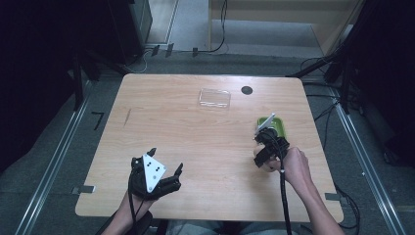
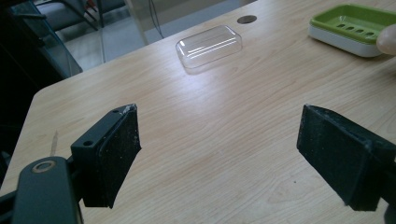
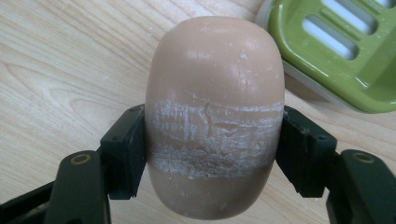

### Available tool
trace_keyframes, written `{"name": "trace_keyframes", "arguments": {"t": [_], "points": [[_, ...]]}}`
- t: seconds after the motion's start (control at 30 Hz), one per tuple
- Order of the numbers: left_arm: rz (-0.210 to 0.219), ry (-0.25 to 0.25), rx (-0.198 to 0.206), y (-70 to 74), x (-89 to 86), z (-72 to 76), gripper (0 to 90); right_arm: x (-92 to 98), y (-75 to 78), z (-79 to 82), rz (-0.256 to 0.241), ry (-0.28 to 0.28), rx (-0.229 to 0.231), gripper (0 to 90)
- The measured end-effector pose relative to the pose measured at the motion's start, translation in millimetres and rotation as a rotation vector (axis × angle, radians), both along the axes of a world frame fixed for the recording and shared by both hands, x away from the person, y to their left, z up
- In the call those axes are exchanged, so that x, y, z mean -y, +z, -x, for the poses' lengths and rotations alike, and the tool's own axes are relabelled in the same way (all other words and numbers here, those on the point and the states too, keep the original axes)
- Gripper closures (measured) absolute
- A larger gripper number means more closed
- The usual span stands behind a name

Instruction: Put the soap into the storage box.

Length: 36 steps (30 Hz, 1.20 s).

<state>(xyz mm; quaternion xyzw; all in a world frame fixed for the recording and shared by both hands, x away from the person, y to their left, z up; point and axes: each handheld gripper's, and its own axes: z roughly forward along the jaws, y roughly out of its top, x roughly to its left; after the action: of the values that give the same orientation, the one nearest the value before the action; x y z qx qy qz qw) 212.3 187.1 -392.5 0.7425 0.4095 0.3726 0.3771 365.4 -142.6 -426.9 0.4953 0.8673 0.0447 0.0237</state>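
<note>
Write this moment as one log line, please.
right gripper: shut on soap | soap dish: empty | left gripper: open, idle | clear lid: on table

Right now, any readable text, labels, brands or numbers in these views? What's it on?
None readable.
Soap: no stamp, just white scuffing across its middle, where the right gripper is shut on it.
Green dish: plain, slots only.
Clear lid: no label.
Table: bare wood grain, no text.
</note>
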Motion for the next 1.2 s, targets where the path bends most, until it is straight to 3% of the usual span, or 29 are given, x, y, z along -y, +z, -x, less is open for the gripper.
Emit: {"name": "trace_keyframes", "arguments": {"t": [1.2], "points": [[-0.007, 0.001, -0.001, -0.1, 0.7, 0.0, 14.0, 25.7, 13.1, -25.4, -0.036, -0.11, 0.063, 33.2]]}}
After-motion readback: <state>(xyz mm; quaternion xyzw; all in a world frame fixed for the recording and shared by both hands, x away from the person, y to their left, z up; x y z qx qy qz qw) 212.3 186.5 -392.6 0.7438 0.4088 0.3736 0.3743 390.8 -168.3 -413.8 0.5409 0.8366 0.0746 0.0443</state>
